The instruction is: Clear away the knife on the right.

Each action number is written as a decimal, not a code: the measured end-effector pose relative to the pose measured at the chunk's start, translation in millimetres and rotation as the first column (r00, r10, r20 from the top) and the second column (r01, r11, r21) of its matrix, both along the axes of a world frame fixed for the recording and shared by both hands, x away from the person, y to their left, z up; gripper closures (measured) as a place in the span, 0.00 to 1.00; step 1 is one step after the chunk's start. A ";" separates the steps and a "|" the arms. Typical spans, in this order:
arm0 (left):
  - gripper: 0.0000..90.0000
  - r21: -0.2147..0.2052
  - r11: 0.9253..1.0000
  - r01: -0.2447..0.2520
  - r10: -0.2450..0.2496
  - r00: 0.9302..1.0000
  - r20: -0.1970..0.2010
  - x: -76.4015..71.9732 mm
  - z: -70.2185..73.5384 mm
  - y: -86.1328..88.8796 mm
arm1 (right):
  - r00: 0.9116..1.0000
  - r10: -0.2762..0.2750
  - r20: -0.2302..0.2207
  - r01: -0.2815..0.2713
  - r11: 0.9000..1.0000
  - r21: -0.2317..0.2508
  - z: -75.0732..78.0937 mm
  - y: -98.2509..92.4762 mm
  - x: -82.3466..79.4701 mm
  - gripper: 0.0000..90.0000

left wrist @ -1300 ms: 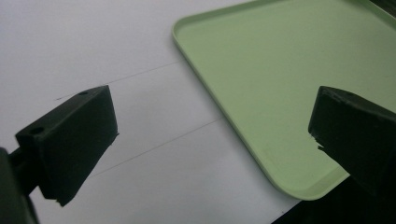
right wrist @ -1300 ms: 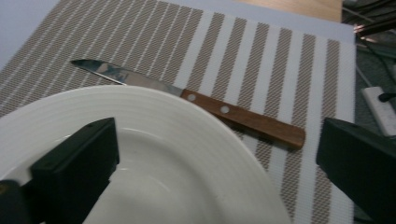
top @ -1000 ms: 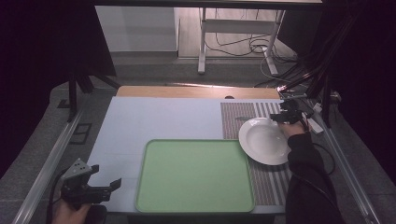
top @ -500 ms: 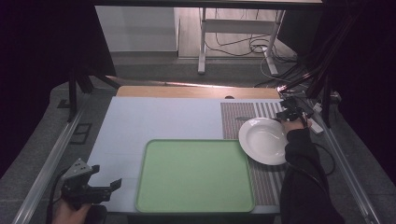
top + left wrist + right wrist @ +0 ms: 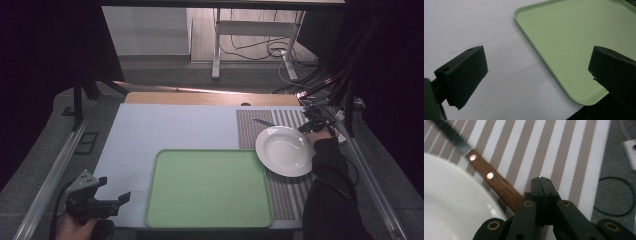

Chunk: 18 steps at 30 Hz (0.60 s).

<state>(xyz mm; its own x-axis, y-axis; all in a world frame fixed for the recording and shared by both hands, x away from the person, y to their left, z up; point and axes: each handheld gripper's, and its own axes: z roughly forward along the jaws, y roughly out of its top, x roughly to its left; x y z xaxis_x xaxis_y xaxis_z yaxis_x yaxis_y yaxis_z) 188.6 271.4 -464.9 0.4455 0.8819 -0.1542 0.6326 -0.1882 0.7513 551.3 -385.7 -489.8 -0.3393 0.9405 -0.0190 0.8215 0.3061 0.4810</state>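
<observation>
Right claw (image 5: 543, 195), just closing, now pinches the wooden-handled knife (image 5: 495, 180) by its very end beside the white ceramic plate (image 5: 451, 202); lifting risks droop or slip; left claw (image 5: 536, 72) idles wide.

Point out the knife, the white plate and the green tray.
knife (image 5: 496, 182): right gripper view, wooden handle.
white plate (image 5: 285, 151): high view, centre of the bowl.
green tray (image 5: 210, 187): high view, bare floor.

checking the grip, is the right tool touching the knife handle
Cannot tell: in the right gripper view the shut right tool hides the knife handle's end.
</observation>
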 end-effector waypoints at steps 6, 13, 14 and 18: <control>0.02 0.003 1.000 0.003 -0.003 1.000 0.000 -0.1 0.2 -0.5 | 0.998 0.013 -0.069 -0.011 0.999 0.042 2.2 -1.8 -1.3 1.00; 0.02 -0.005 1.000 0.005 -0.005 1.000 0.000 -0.1 0.0 0.9 | 0.999 0.004 0.036 -0.006 0.998 0.056 21.1 5.0 1.3 0.79; 0.02 -0.007 1.000 0.004 -0.004 1.000 0.001 -0.1 0.0 1.0 | 0.999 0.009 0.049 -0.012 0.998 0.058 23.3 7.7 1.9 0.72; 0.02 -0.002 1.000 0.002 -0.002 1.000 0.001 -0.5 0.3 0.3 | 0.998 0.022 0.060 -0.026 0.998 0.056 25.6 22.3 5.8 0.50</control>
